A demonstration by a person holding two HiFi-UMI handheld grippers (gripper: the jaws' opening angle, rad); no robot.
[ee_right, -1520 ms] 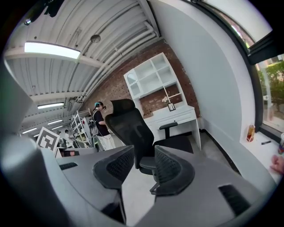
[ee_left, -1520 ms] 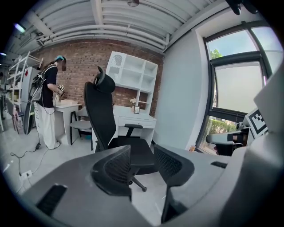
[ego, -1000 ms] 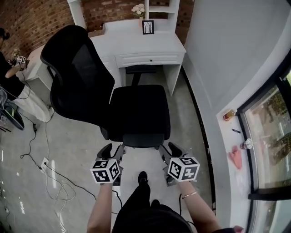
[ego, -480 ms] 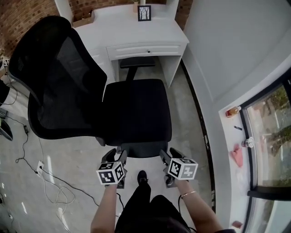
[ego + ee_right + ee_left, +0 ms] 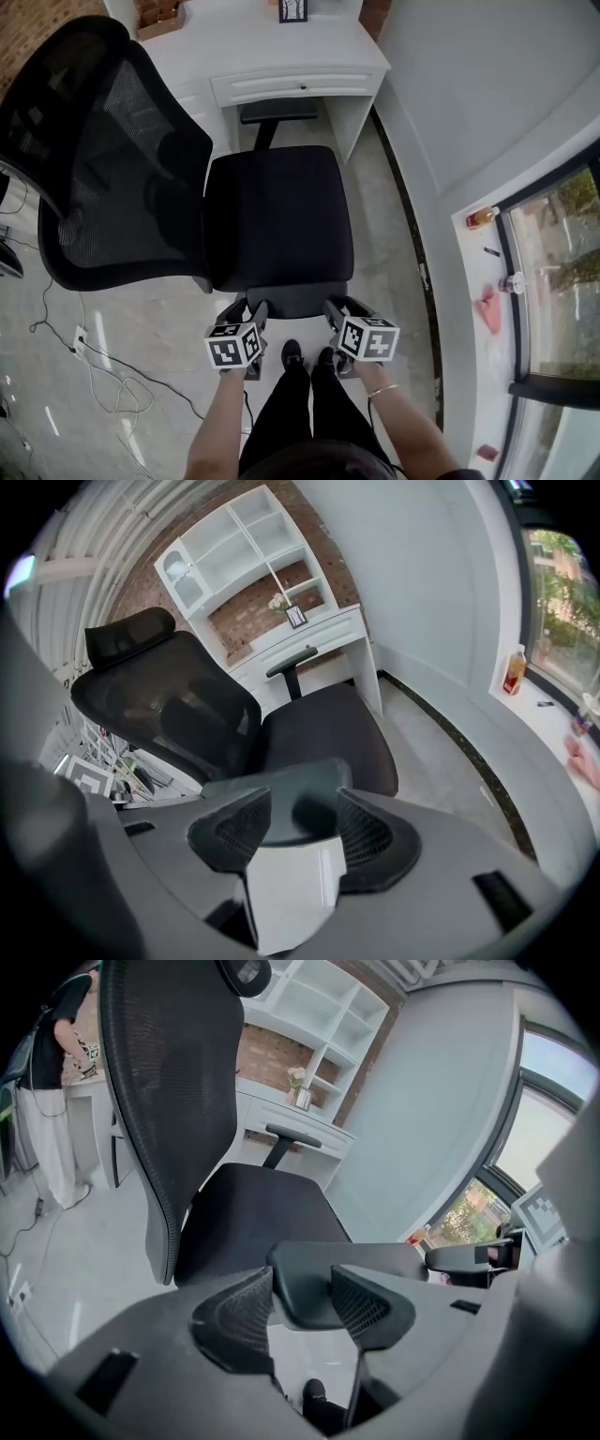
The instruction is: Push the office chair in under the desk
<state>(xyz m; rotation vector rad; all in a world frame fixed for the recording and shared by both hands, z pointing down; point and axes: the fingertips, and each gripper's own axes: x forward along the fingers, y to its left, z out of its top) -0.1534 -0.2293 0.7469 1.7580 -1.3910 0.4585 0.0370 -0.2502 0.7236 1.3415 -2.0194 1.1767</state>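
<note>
Chair (image 5: 211, 192) sits centre frame, side-on to the desk (image 5: 281, 54) at top: backrest (image 5: 103, 159) upper left, seat (image 5: 279, 214) front facing right, long axis left-right. Your left gripper (image 5: 247, 311) and right gripper (image 5: 344, 309) both have jaws spread, straddling the near armrest (image 5: 291, 298) at lower centre.

Seen from my head view, the office chair (image 5: 278, 216) stands in front of the desk (image 5: 281, 47), turned sideways. Its backrest (image 5: 103, 159) is to the left, and its far armrest (image 5: 277, 111) sits at the kneehole below the drawer (image 5: 295, 86). The near armrest (image 5: 291, 298) is closest to me. My left gripper (image 5: 242, 309) and right gripper (image 5: 345, 307) sit at that armrest's left and right ends, each end between parted jaws. A picture frame (image 5: 292, 9) stands at the back of the desk. Cables (image 5: 141, 377) trail over the floor at left. A windowsill (image 5: 469, 281) carrying a bottle (image 5: 481, 217) runs along the right.
</note>
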